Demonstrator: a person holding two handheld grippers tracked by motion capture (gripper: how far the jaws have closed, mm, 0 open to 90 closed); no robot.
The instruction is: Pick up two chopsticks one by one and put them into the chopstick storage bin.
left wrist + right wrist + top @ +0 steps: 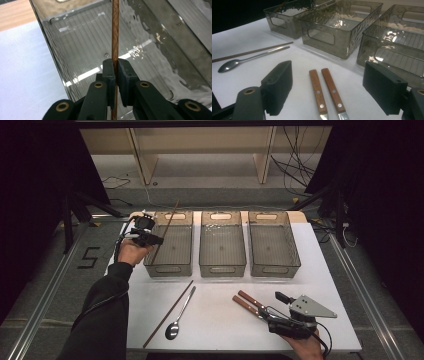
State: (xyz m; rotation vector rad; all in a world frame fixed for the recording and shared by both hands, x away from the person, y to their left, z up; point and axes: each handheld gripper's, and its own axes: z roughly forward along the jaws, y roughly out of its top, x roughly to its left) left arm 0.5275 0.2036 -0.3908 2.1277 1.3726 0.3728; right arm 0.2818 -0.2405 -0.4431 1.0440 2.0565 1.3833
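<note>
My left gripper [159, 240] is shut on a thin brown chopstick [166, 229] and holds it slanted over the left bin [168, 266]. In the left gripper view the pads [110, 71] pinch the chopstick [115, 32] above the ribbed floor of the left bin [160, 37]. My right gripper [279, 296] rests open at the table's front right; its wide-set pads [279, 86] flank two wooden handles [325, 87] of table knives [251, 303]. A second chopstick [168, 312] and a steel spoon [180, 312] lie on the white table [215, 320].
Three smoky clear bins stand in a row at the back: the left one, a middle bin [222, 265] and a right bin [274, 267]. In the right gripper view the spoon [239, 62] and the chopstick [252, 52] lie to the left. Cables trail on the floor beyond.
</note>
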